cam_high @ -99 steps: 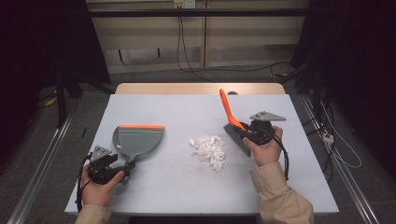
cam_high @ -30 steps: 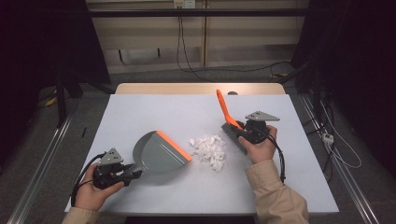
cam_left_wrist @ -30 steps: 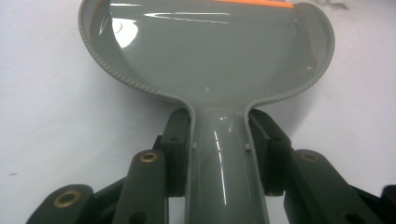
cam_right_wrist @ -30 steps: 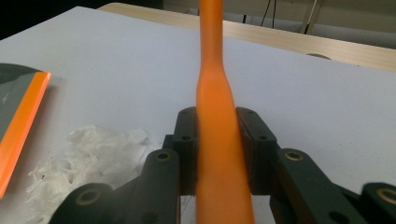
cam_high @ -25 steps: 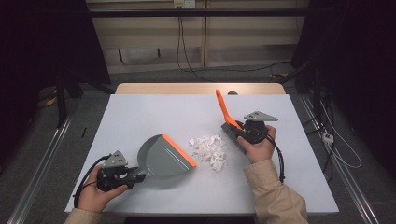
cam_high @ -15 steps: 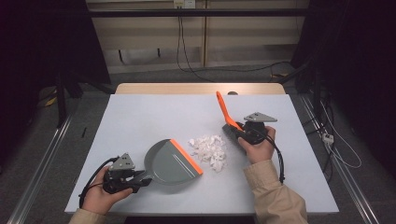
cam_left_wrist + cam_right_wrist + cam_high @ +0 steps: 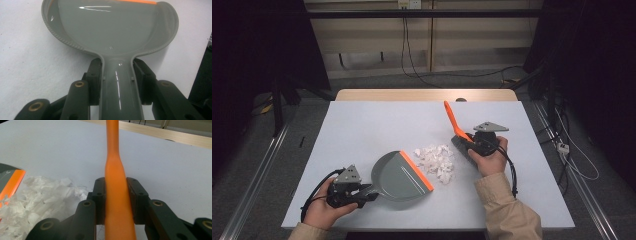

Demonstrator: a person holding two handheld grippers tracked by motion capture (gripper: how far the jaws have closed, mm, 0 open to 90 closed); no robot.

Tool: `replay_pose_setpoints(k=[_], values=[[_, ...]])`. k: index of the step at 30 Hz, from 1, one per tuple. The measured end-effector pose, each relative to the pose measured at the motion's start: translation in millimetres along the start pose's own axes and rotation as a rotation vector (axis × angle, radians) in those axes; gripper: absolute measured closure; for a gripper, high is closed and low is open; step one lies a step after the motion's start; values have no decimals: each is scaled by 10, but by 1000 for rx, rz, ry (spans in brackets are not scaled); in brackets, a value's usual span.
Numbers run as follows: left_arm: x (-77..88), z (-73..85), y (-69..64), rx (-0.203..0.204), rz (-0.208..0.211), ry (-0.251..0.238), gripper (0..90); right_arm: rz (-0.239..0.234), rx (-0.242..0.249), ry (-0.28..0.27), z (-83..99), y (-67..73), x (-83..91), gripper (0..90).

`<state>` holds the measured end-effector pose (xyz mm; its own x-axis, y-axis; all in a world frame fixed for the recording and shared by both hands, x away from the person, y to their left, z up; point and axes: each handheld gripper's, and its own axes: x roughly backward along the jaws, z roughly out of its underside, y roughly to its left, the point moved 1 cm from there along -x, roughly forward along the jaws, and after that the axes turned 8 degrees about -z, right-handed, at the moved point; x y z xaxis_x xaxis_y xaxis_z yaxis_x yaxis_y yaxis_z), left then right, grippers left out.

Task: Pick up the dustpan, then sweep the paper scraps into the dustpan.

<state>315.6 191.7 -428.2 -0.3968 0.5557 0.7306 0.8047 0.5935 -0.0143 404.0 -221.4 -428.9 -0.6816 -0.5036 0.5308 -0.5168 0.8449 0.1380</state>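
A grey dustpan [image 7: 398, 176] with an orange lip lies flat on the white table [image 7: 372, 125]. Its lip is turned toward a pile of white paper scraps [image 7: 437, 160] just to its right. My left gripper [image 7: 364, 192] is shut on the dustpan's handle [image 7: 120, 87], near the table's front edge; its pads [image 7: 95, 75] press both sides of the handle. Right of the pile, my right gripper [image 7: 469, 145] is shut on the orange handle of a brush [image 7: 452, 120], which slants up and away. In the right gripper view the handle [image 7: 113, 170] runs between the pads [image 7: 100, 195], with scraps [image 7: 45, 192] at the left.
A wooden strip [image 7: 427, 95] runs along the table's far edge. Cables [image 7: 572, 160] and metal rails lie on the floor to the right. Bare tabletop stretches behind the dustpan and the pile.
The dustpan, which first had its lip facing the far side, has swung round to face the scraps. My left hand has slid it a little right and nearer. The right hand has kept still.
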Motion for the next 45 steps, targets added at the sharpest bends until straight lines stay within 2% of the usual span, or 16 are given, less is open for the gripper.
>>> replay_pose_setpoints(k=[9, 16, 25, 27, 28, 29, 32, 33, 37, 39, 42, 45], values=[[-34, -27, -15, -10, 16, 0, 624, 10, 5, 44, -14, 24, 33, 712], [-40, -28, -14, -5, 18, 0, 624, 2, -2, 45, -8, 14, 44, 713], [-57, -34, -34, 4, 26, 1, 624, -1, 21, 54, -4, 53, 42, 715], [-63, -39, -30, -4, 30, 3, 624, -1, 34, 46, 4, 81, 32, 715], [-62, -42, -40, -4, 11, 12, 623, -3, 36, 45, 5, 93, 27, 716], [-72, -42, -35, -2, 33, 7, 624, 3, 43, 40, 9, 103, 22, 716], [-91, -54, -41, 8, 38, 3, 623, 7, 60, 19, 33, 151, 5, 716], [-91, -62, -44, 1, 23, 14, 623, 12, 68, 14, 39, 170, -1, 716], [-133, -89, -48, 5, 47, 10, 623, 23, 71, -7, 70, 227, -6, 715], [-157, -107, -52, 14, 47, 11, 623, 28, 87, -6, 76, 274, -17, 714], [-196, -141, -61, 6, 48, 15, 622, 31, 121, -8, 84, 365, -49, 713], [-241, -182, -77, 2, 56, 20, 621, 25, 133, -15, 85, 455, -84, 712]])
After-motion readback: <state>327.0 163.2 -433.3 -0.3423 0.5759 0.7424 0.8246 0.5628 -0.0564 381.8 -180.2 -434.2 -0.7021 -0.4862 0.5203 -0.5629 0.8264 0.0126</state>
